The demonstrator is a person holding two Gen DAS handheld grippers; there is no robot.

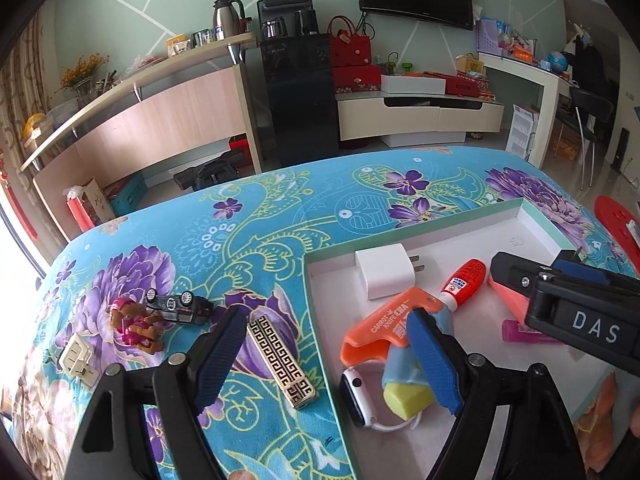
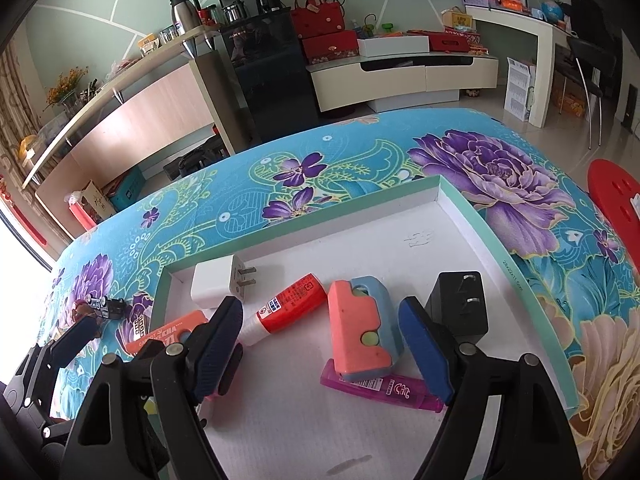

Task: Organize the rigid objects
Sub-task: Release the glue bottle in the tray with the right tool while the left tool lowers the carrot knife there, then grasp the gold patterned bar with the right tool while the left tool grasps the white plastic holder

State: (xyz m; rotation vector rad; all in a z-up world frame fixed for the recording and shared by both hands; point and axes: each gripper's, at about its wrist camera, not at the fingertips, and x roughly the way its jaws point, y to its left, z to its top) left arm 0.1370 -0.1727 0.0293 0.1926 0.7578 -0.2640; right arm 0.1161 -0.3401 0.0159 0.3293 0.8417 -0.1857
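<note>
Both grippers wide open, empty: left gripper straddles patterned lighter on tablecloth, long axis near-right to far-left; right gripper over box

The right gripper blocked most of the black charger and the pink lighter near the tray's right edge. The smartwatch was half hidden under a yellow-blue thing, maybe a toy. The tray's near edge ran out of frame.
</note>
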